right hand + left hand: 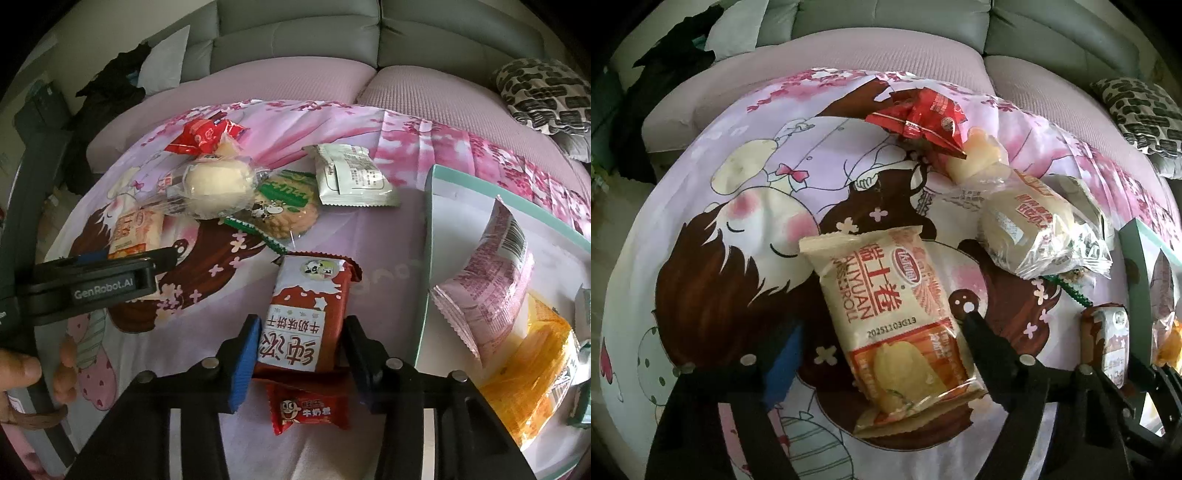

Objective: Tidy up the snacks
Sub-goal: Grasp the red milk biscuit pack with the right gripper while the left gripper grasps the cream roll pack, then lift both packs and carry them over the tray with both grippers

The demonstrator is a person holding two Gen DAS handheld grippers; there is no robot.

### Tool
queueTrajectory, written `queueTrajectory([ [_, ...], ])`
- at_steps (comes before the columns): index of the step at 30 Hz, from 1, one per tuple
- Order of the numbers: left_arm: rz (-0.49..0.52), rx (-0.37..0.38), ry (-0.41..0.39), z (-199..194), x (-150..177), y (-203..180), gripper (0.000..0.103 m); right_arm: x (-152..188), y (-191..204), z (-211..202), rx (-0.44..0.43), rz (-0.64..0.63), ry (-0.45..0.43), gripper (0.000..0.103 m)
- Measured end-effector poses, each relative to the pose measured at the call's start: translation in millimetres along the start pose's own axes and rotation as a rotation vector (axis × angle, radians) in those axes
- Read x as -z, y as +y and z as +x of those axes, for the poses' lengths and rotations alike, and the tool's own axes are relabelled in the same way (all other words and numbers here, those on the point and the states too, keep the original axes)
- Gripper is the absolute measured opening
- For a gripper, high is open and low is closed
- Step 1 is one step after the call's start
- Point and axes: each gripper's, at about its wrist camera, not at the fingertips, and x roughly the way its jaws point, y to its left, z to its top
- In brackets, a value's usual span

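Snack packs, pink (487,273) and orange (535,373), inside teal-rimmed box (428,206); right gripper (299,343) clamped on brown biscuit pack (306,314), left gripper (879,343) open astride cream roll pack (886,306); bare cloth (380,236) beside box edge.

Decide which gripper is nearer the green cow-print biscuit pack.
Left, narrowly and hedged. The left gripper, straddling the beige roll pack, sits just beside the green biscuit pack. The right gripper straddles the brown milk biscuit pack, below it.
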Motion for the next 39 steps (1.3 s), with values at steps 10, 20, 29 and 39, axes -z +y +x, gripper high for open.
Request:
queueTrajectory([
  [10,-0.074,0.048,-0.005,-14,7,19,0.045,3,-1,-9,-0.044,0.010,-0.006,0.042],
  [20,-0.117,0.067,0.001,-28,15,24,0.041,9,-3,-24,-0.072,0.026,-0.020,0.042],
  [29,-0.135,0.067,-0.022,-54,20,25,0.041,9,-7,-54,-0.095,0.039,-0.076,0.042],
  [39,-0.108,0.085,-0.076,-92,18,11,0.041,8,-19,-90,-0.112,0.068,-0.153,0.042],
])
